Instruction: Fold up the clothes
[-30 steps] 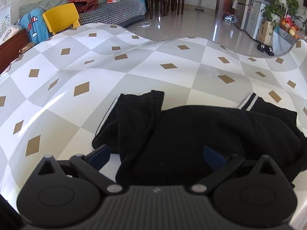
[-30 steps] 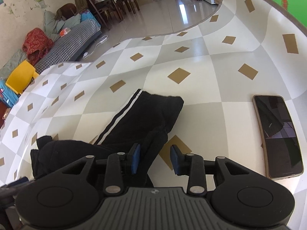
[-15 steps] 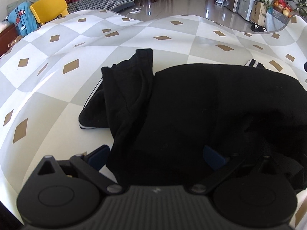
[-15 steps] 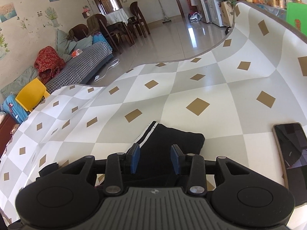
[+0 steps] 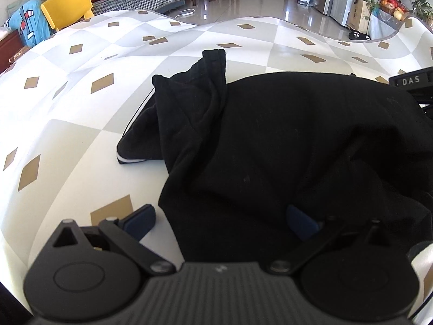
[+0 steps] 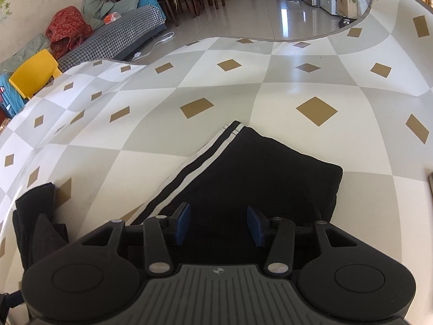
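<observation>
The black track pants (image 5: 270, 140) lie bunched on the checkered desk (image 5: 81, 124), one white-striped leg (image 6: 243, 168) stretched flat toward the far edge and another leg end (image 5: 189, 108) crumpled in a heap beside the main mass of cloth. Nothing about the bundle is neat: the layers overlap unevenly and one cuff sticks up.

The left tool (image 5: 220, 223) hovers low over the near edge of the pants with its fingers spread wide, one blue pad on bare desk just beside the cloth and the other over the fabric, gripping nothing. The right tool (image 6: 219, 227) sits over the striped leg, its pads parted with black cloth showing between them; they do not look pressed onto it.

From where I stand, the risk is in the layers. If either tool closes here it may catch only the top sheet, so a lift would drag the heap apart rather than fold it. The crumpled leg beside the main mass could also get trapped inside a fold, leaving a lump. A phone edge (image 6: 430, 181) lies near the striped leg, and sliding cloth might push it.
</observation>
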The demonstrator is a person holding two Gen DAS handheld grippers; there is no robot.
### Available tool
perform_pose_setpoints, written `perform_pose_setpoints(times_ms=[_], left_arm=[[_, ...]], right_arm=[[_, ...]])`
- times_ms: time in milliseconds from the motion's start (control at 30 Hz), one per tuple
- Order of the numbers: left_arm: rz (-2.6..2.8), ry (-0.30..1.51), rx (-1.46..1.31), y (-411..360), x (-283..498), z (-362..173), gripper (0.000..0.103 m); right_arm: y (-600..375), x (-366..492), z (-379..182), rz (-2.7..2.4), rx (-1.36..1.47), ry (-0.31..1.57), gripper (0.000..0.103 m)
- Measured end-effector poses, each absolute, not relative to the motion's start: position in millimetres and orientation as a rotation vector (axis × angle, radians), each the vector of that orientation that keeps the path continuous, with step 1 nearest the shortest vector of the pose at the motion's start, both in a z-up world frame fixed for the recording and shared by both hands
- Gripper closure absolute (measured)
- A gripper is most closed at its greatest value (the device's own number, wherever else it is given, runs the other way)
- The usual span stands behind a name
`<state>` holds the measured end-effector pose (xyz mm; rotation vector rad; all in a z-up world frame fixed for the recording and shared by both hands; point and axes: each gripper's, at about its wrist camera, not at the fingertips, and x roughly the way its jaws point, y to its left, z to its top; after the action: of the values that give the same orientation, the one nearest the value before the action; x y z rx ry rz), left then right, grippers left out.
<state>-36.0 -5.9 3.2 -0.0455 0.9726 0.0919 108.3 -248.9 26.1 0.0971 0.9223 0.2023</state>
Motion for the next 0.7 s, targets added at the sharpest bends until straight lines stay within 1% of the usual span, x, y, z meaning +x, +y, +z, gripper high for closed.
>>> perform_pose_setpoints(times_ms=[233, 333, 433, 467, 500, 533, 567, 600, 700], left_arm=[[0.093, 0.964, -0.044, -6.8, -37.5, 2.9, 0.0], [0.092, 0.961, -0.044, -7.3, -38.7, 2.9, 0.0], [0.091, 0.959, -0.043, -9.7, -39.0, 2.5, 0.0], [0.091, 0.959, -0.043, -10.3, -38.8, 2.3, 0.0], [0.091, 0.958, -0.043, -10.7, -38.7, 2.3, 0.0], [0.091, 0.958, -0.043, -10.8, -38.6, 2.3, 0.0], [0.091, 0.957, -0.042, -10.9, -38.6, 2.4, 0.0], [0.091, 0.956, -0.042, -11.0, -38.8, 2.5, 0.0], [0.091, 0.954, -0.041, -11.3, -40.0, 2.5, 0.0]], right_arm=[[-231.2, 104.8, 18.9, 0.216, -0.02, 0.904, 0.043], [-220.7, 100.2, 15.7, 0.229, -0.126, 0.886, 0.042], [-218.8, 98.4, 14.7, 0.236, -0.144, 0.874, 0.044], [-218.5, 98.3, 14.9, 0.243, -0.149, 0.872, 0.047], [-217.4, 97.8, 15.1, 0.251, -0.154, 0.868, 0.055], [-215.3, 96.5, 15.2, 0.263, -0.162, 0.862, 0.06], [-213.3, 95.2, 15.4, 0.275, -0.17, 0.856, 0.069], [-211.2, 93.9, 15.6, 0.287, -0.177, 0.85, 0.076], [-210.6, 92.9, 17.2, 0.302, -0.163, 0.84, 0.085]])
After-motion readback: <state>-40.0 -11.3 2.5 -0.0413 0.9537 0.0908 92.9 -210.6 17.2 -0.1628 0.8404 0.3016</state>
